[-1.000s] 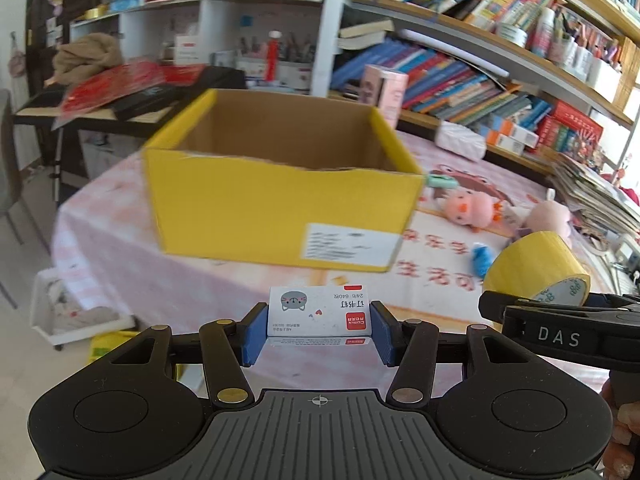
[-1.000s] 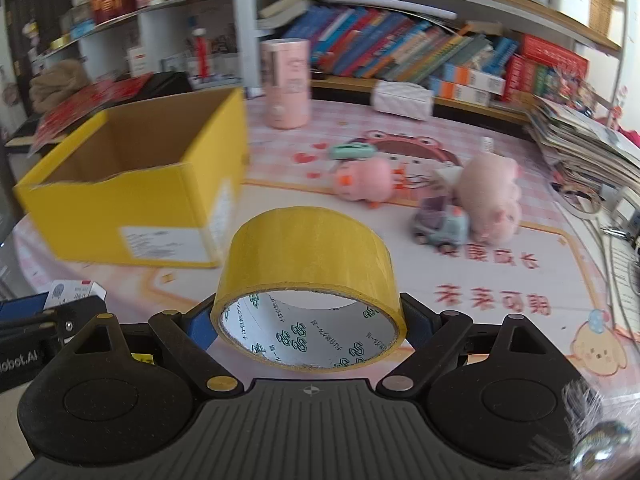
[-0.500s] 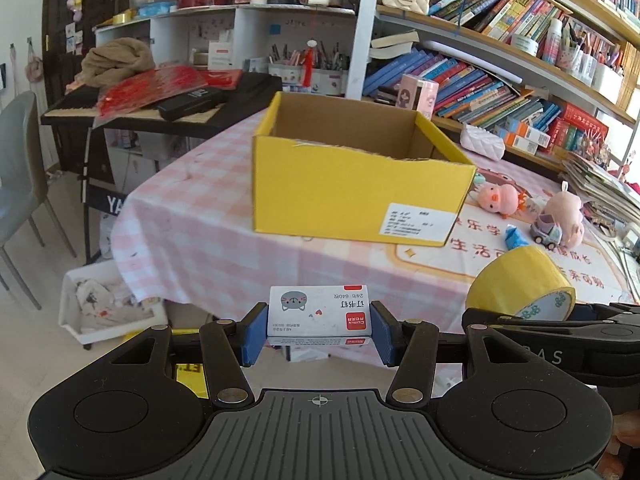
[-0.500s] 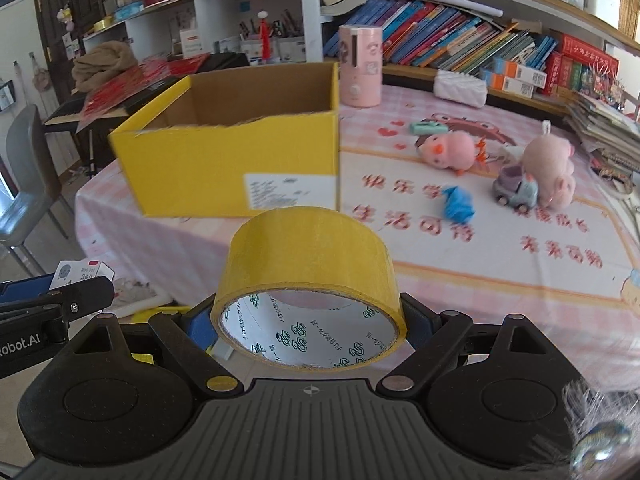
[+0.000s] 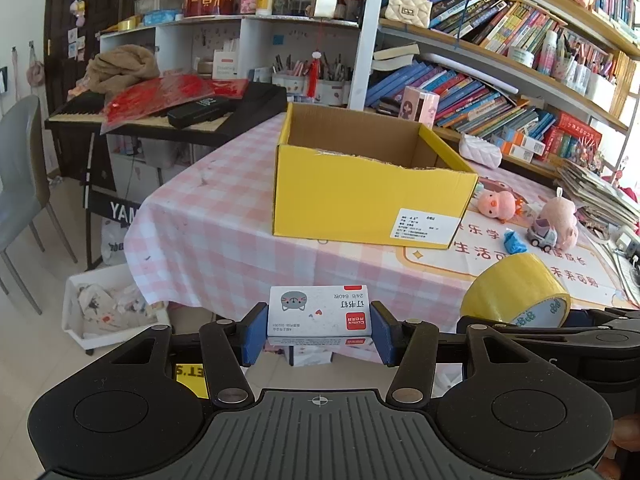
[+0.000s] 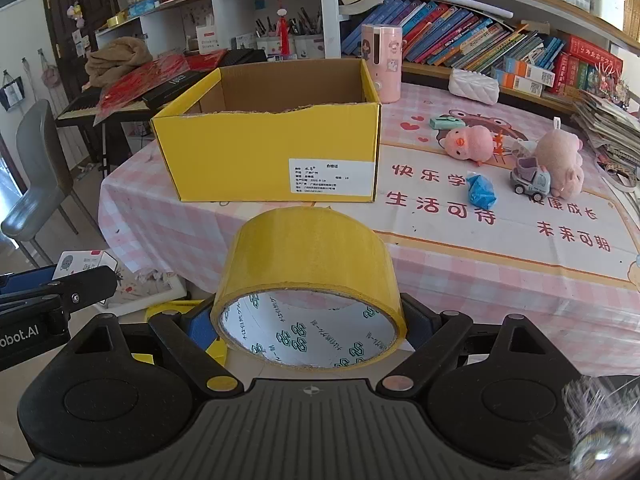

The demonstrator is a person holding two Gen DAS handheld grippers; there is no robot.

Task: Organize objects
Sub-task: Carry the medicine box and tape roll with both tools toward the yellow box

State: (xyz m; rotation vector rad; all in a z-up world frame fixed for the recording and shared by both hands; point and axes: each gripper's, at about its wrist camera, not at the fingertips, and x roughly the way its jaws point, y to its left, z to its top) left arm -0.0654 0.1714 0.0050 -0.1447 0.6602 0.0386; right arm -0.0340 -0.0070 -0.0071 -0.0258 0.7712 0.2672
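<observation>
Both grippers have pulled back from the table, so the yellow cardboard box [image 5: 372, 196] now sits well ahead of them. The left gripper [image 5: 319, 330] stays clamped on the staple box [image 5: 319, 312] and the right gripper [image 6: 308, 320] on the yellow tape roll [image 6: 308, 276], both held out past the table edge. Neither is boxed yet, so I'd say the drop is still to come.

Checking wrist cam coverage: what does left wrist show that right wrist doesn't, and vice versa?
Left wrist only: white floor bin, the staple box's printed face.
Right wrist only: mint stapler, inside of the tape's core.
Both: yellow box, staple box clamped in left gripper, yellow tape roll clamped in right gripper, pink plush toys.
</observation>
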